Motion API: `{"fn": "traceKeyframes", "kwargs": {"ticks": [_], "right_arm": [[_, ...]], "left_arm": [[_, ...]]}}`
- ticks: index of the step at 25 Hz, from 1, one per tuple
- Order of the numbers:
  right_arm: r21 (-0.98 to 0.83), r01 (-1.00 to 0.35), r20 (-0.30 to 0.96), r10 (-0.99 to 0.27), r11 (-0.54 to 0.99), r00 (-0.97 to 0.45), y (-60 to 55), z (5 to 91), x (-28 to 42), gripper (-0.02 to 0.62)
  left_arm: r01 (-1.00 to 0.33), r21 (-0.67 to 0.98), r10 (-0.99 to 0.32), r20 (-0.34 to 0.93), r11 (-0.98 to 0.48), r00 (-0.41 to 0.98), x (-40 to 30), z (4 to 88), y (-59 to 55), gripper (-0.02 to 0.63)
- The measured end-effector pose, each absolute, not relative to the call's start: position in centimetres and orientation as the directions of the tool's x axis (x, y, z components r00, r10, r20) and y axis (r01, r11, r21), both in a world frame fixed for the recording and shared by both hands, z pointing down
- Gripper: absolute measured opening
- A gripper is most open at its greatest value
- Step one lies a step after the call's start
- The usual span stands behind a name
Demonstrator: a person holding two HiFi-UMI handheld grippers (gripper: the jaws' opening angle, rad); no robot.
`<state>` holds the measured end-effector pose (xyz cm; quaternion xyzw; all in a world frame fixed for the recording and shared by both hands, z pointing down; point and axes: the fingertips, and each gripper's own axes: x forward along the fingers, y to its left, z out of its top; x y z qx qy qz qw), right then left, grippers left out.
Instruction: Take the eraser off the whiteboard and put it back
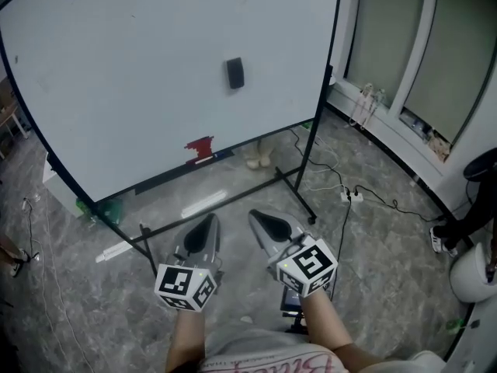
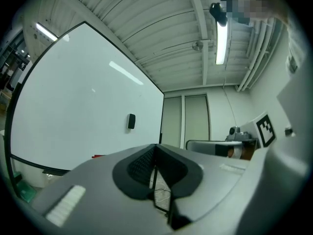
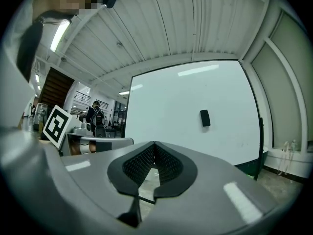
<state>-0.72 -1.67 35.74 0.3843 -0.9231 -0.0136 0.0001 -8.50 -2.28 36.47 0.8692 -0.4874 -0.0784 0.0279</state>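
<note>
A small black eraser sticks to the large whiteboard, right of its middle. It also shows in the left gripper view as the eraser and in the right gripper view as the eraser. Both grippers hang well short of the board, side by side, pointing at it. My left gripper has its jaw tips touching with nothing between them, and so does my right gripper. In their own views the left gripper and right gripper show pads meeting at the tip.
The whiteboard stands on a black metal frame on a grey marbled floor. A red object lies on the board's tray. Cables and a power strip trail on the floor at right. A person stands far off.
</note>
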Motion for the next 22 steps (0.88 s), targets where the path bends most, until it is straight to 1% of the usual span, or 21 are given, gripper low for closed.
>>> {"fn": "traceKeyframes", "kwargs": {"ticks": [8, 22], "right_arm": [[0.014, -0.759, -0.021, -0.759, 0.651, -0.651, -8.2, 35.1, 0.5, 0.002], [0.085, -0.742, -0.073, -0.738, 0.665, -0.67, -24.1, 30.9, 0.4, 0.004]], "left_arm": [[-0.836, 0.157, -0.85, -0.104, -0.527, 0.516, -9.3, 37.1, -7.2, -0.002], [-0.883, 0.134, -0.891, -0.132, -0.45, 0.434, -10.2, 35.2, -20.4, -0.001]]}}
